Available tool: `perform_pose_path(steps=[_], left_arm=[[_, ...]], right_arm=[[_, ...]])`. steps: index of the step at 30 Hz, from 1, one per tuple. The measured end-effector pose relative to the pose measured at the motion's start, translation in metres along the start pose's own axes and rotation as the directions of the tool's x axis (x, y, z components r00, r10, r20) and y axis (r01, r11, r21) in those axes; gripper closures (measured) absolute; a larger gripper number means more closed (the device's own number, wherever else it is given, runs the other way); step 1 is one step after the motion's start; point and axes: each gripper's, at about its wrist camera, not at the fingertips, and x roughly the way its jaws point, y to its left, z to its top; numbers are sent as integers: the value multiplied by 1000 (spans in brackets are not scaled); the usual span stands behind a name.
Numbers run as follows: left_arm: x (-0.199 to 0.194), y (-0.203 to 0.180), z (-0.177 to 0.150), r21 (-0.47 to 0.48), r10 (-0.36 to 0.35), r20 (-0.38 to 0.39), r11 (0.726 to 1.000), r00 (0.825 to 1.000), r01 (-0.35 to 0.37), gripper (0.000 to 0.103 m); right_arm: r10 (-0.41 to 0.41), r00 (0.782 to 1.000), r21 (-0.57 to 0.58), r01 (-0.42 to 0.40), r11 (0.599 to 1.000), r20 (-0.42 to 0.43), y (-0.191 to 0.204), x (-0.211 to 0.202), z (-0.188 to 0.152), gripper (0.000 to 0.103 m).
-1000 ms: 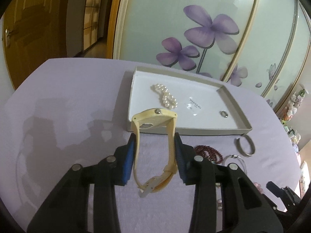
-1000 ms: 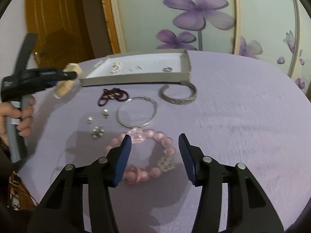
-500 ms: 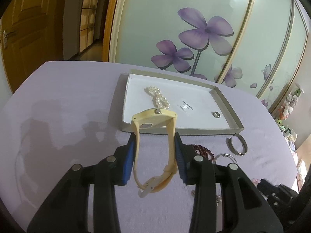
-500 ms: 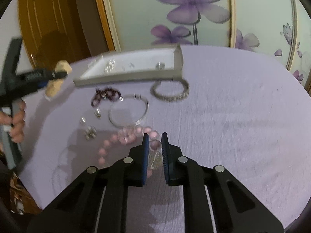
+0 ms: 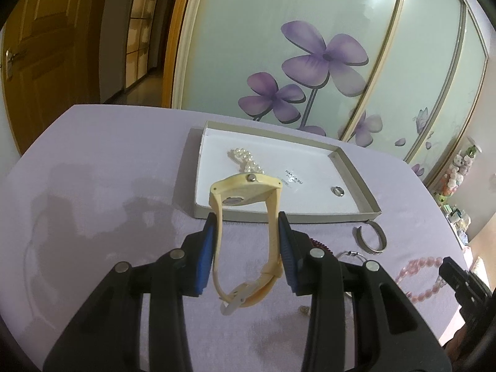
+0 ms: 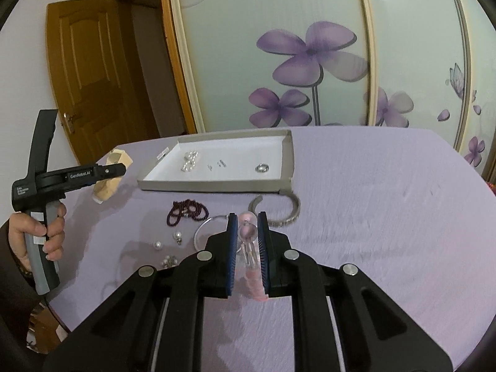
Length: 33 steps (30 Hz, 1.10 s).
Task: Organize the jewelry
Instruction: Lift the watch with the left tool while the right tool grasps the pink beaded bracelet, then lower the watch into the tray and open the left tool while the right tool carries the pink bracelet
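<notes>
My left gripper (image 5: 247,220) is shut on a cream wristwatch (image 5: 245,192), held above the table just in front of the grey tray (image 5: 356,173). The tray holds a pearl bracelet (image 5: 245,158) and a silver ring (image 5: 338,191). My right gripper (image 6: 247,220) is shut on a pink bead bracelet (image 6: 248,232), lifted off the purple cloth; the bracelet also shows in the left wrist view (image 5: 421,276). The tray (image 6: 286,161) lies beyond it. The left gripper with the watch (image 6: 108,183) shows at the left.
On the cloth in front of the tray lie a dark red bead bracelet (image 6: 186,212), a silver cuff bangle (image 6: 291,214), a thin silver hoop (image 6: 204,231) and small pearl earrings (image 6: 169,241). A flowered glass wardrobe door stands behind the table.
My right gripper shut on the pink bead bracelet and lifted it off the cloth. My left gripper rose a little with the watch, still in front of the tray.
</notes>
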Motion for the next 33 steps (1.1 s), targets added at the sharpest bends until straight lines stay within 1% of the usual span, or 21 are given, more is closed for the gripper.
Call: perform_pose_path(steps=[8,13,20,26,33], left_arm=[[2,-4,2,9,-4,4,1000,1000,4,65],[2,-3,2,10,-4,2,1000,1000,4,65],[6,-4,8,21,-6,4,1000,1000,6,65],[22,-9,22,29,-16,-1,999,1000,16,65],[60,-10,45,27,-24,-27,999,999,25,65]], right_arm=[[-8,999,-2,9,1000,37,-4,3,14,89],[-13,999,-12,14,1000,45,-2,8,21,89],[-7,996,-39,10,999,90,3,13,43,89],[8,993,-67,0,998,118,8,28,65,89],[28,995,-75,-21,997,92,8,58,77,89]])
